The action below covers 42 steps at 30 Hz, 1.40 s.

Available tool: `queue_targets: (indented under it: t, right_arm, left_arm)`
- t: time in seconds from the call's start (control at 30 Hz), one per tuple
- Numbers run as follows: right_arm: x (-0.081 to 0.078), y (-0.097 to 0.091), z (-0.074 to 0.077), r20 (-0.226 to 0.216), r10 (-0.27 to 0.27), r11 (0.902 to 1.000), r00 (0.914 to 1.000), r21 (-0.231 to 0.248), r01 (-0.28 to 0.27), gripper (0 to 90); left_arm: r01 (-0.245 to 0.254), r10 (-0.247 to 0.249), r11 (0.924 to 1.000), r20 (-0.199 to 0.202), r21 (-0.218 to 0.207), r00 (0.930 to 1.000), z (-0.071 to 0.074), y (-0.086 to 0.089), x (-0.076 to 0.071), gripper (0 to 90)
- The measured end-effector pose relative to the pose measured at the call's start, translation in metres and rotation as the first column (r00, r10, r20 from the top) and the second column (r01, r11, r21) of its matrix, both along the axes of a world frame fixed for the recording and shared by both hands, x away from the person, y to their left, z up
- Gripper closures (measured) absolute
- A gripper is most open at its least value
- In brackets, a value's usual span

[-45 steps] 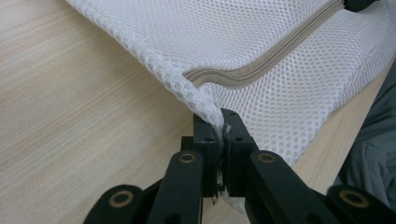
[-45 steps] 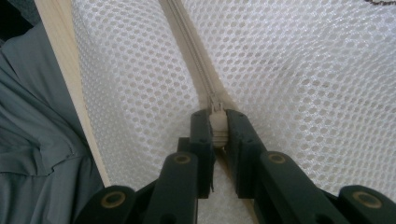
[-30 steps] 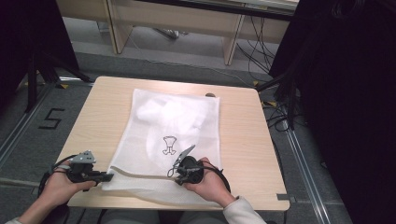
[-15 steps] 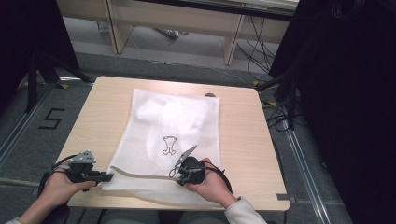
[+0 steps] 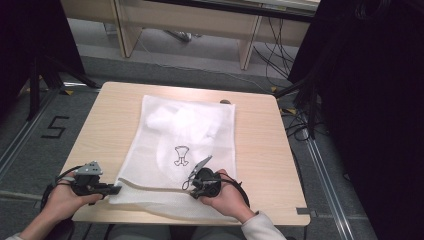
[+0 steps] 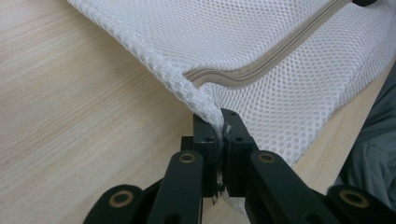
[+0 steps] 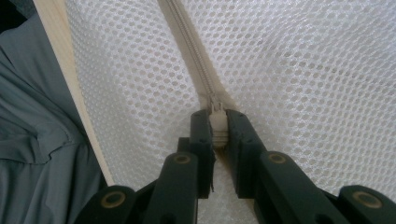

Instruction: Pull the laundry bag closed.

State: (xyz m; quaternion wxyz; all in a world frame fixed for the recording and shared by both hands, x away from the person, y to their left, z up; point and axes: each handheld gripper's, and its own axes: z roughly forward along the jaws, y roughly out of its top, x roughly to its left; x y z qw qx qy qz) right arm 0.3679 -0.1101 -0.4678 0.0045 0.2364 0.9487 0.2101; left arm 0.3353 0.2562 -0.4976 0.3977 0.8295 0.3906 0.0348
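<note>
Now both grippers, left gripper [image 6: 219, 135] and right gripper [image 7: 217, 128], pinch the mesh bag [image 5: 185, 130].

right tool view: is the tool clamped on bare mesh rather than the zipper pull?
No. The right tool has its jaws closed on the zipper pull of the mesh bag.

Bare wooden table [image 5: 112, 117] flanks the white mesh laundry bag [image 5: 192, 130] on both sides — the bag covers the centre.
</note>
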Motion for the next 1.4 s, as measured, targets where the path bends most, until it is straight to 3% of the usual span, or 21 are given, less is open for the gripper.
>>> queue_targets:
  t: [0.17,0.23,0.3,0.37,0.4,0.47,0.5,1.13,1.17,1.27,1.33,1.4]
  right_arm:
    - [0.000,-0.002,0.000,-0.006,-0.017,0.9998,0.9998,0.004,0.017,82.1]
    - [0.000,-0.003,0.001,-0.003,-0.017,0.9999,0.9999,0.004,0.017,82.1]
    - [0.000,-0.003,0.001,0.000,-0.017,0.9998,0.9998,0.000,0.017,82.1]
    - [0.000,-0.004,0.001,-0.004,-0.016,0.9999,0.9999,0.000,0.016,82.1]
    - [-0.001,-0.004,0.001,-0.004,-0.019,0.9998,0.9998,0.001,0.019,82.1]
    - [-0.001,-0.005,0.001,-0.004,-0.017,0.9999,0.9998,0.004,0.017,82.0]
    - [-0.001,-0.005,0.001,-0.003,-0.017,0.9999,0.9999,-0.001,0.017,82.1]
    - [-0.002,-0.014,0.002,-0.001,-0.031,0.9995,0.9995,0.002,0.031,82.1]
    - [-0.001,-0.014,0.003,0.000,-0.029,0.9996,0.9996,0.001,0.029,82.1]
    - [-0.002,-0.016,0.003,0.003,-0.032,0.9995,0.9995,-0.003,0.032,82.1]
    - [-0.002,-0.018,0.003,-0.005,-0.034,0.9994,0.9994,0.001,0.034,82.1]
    - [-0.003,-0.019,0.003,-0.005,-0.040,0.9992,0.9992,0.002,0.040,82.1]
  left_arm:
    - [-0.011,0.011,0.9999,0.012,-0.009,0.9999,-0.001,-0.001,-0.001,85.6]
    - [0.003,-0.003,1.0000,-0.001,0.001,1.0000,0.000,0.000,0.000,85.6]
    - [-0.007,0.008,0.9999,0.022,-0.013,0.9997,-0.001,-0.001,0.000,85.6]
    - [-0.003,0.003,1.0000,0.001,0.003,1.0000,0.000,0.000,0.000,85.6]
    - [-0.010,0.010,0.9998,0.020,-0.015,0.9997,-0.001,-0.001,0.000,85.6]
    - [0.012,-0.012,0.9999,0.007,0.010,0.9999,0.001,0.001,0.001,85.6]
    - [-0.007,0.007,0.9999,0.021,-0.011,0.9998,-0.001,-0.001,0.000,85.6]
    - [0.002,-0.002,1.0000,0.007,0.004,1.0000,0.000,0.001,0.001,85.6]
    - [-0.004,0.004,0.9998,0.012,0.021,0.9999,0.000,0.001,0.001,85.6]
    - [-0.010,0.010,0.9999,0.020,-0.007,0.9998,-0.001,0.000,0.000,85.6]
    - [-0.003,0.003,0.9998,0.011,0.018,0.9999,0.000,0.001,0.000,85.6]
    - [0.000,0.000,1.0000,0.007,0.008,1.0000,0.000,0.001,0.001,85.6]
